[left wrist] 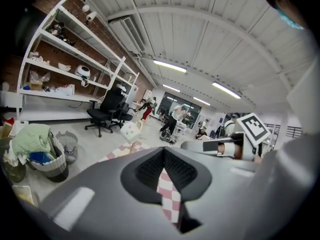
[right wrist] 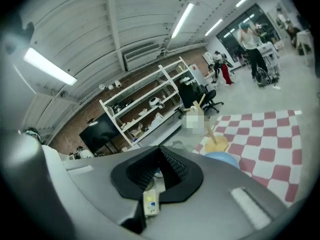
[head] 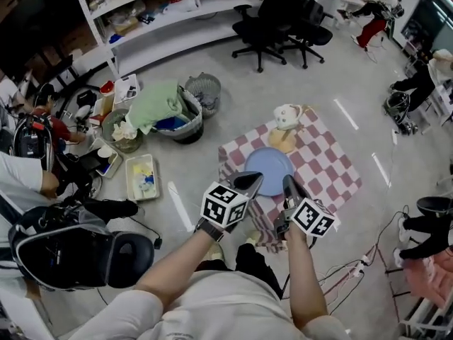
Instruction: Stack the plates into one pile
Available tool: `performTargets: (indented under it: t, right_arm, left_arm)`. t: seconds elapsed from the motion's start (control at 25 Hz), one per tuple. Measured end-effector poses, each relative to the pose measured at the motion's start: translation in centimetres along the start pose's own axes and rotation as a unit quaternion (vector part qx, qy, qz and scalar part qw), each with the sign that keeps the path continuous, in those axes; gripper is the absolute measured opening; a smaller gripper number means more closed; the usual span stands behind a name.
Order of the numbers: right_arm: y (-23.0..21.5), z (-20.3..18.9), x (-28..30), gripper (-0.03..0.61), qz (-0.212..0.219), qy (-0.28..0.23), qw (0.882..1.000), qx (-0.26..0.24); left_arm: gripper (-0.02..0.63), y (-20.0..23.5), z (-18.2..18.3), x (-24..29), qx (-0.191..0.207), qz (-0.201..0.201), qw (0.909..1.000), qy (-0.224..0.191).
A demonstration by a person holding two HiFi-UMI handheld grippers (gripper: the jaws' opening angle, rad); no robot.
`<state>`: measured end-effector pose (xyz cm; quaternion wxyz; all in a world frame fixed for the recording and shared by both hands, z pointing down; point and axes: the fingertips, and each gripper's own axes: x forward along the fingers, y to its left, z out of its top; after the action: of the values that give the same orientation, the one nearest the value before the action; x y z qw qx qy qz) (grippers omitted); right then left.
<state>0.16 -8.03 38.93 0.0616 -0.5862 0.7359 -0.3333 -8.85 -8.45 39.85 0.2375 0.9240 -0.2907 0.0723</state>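
One blue plate lies on the checked cloth on the floor. No other plate shows, so I cannot tell if piling is done. The left claw and right claw hang above, both closed, holding nothing.

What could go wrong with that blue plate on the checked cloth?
The blue plate lies flat on the checked cloth, so it might be hard to get under, and lifting it could drag the cloth. The wooden stand with a white mug on it is right beside the plate and could get knocked over. I see only one plate, so there may be nothing to stack yet.
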Motion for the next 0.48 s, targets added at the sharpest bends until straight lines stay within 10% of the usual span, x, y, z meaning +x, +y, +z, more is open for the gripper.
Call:
performTargets:
  t: [0.48]
  right_arm:
    - [6.8,7.0,-2.3,0.011,0.001,-0.063,0.985,-0.158]
  left_arm:
    - [0.006,-1.3,8.9,-4.3,0.049,-0.004,0.9972,-0.056]
